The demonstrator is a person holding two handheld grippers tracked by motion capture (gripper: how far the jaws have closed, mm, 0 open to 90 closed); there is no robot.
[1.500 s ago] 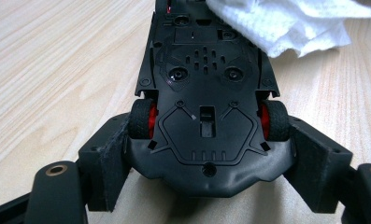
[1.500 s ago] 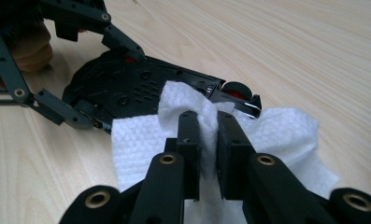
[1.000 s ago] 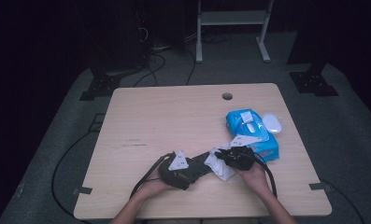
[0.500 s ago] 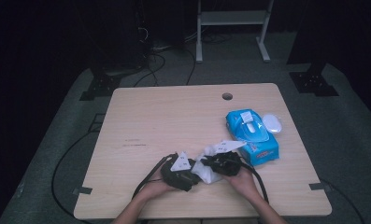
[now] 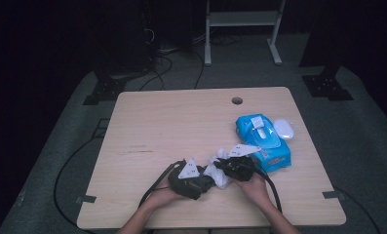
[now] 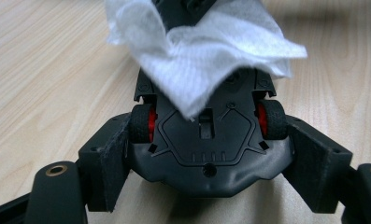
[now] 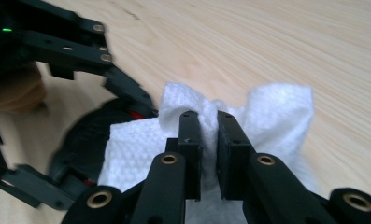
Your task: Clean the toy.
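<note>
While a person works at the near edge of a wooden table [image 5: 171, 122], a blue wipe pack [image 5: 263, 140] lies to the right, just beyond the right hand, with a small white oval thing [image 5: 283, 128] touching its far right side. A round hole [image 5: 237, 100] sits near the table's far edge. Dark floor, cables and a white stand's legs lie beyond the table.

Both forearms come in from the near edge and meet close together. The left gripper [image 6: 206, 144] lies low, its jaws clamped on the sides of a black toy car [image 6: 206, 140], which is turned belly-up with red-hubbed wheels against the pads. The right gripper [image 7: 209, 140] points left toward it, jaws pinched on a white wipe [image 7: 267, 116]. The wipe drapes over the car's far end, hiding that part. In the high view the wipe [image 5: 219, 170] sits between the two grippers.
</note>
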